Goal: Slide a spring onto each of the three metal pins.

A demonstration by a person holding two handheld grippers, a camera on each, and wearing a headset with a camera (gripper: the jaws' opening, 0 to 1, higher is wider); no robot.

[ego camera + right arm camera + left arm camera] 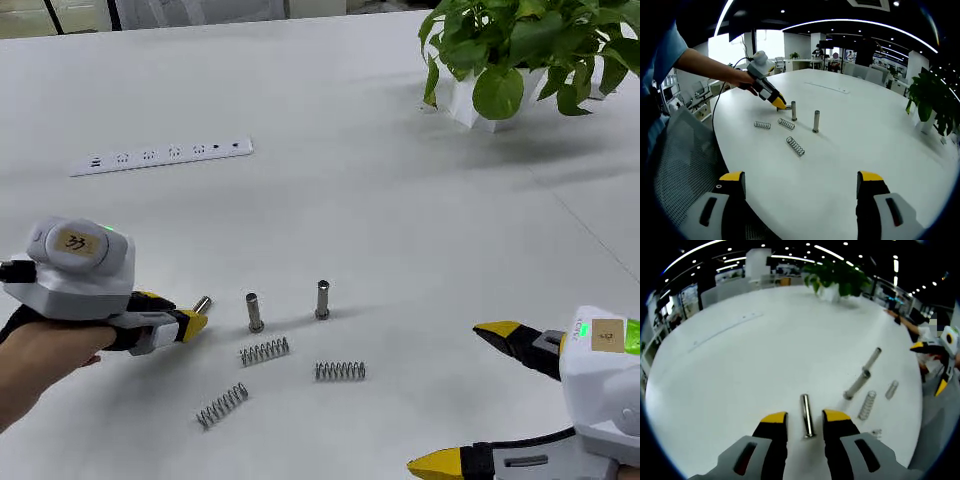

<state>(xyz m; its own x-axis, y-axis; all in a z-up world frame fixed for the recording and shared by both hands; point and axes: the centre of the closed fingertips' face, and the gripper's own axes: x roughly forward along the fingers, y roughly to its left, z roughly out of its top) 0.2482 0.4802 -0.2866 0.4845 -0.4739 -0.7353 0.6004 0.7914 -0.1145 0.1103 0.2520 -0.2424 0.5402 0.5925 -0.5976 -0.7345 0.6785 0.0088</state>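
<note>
Left tongs [805,417] part-open, straddling the lying pin [806,410], gap each side; its long axis runs along my jaws. Two upright pins [254,312] stand just right. Three springs [264,351] lie near them on the counter [400,200]. Right tongs [462,397] wide open, empty, well apart.

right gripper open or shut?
Open. On the right gripper, jaws stand wide apart, holding nothing.
</note>
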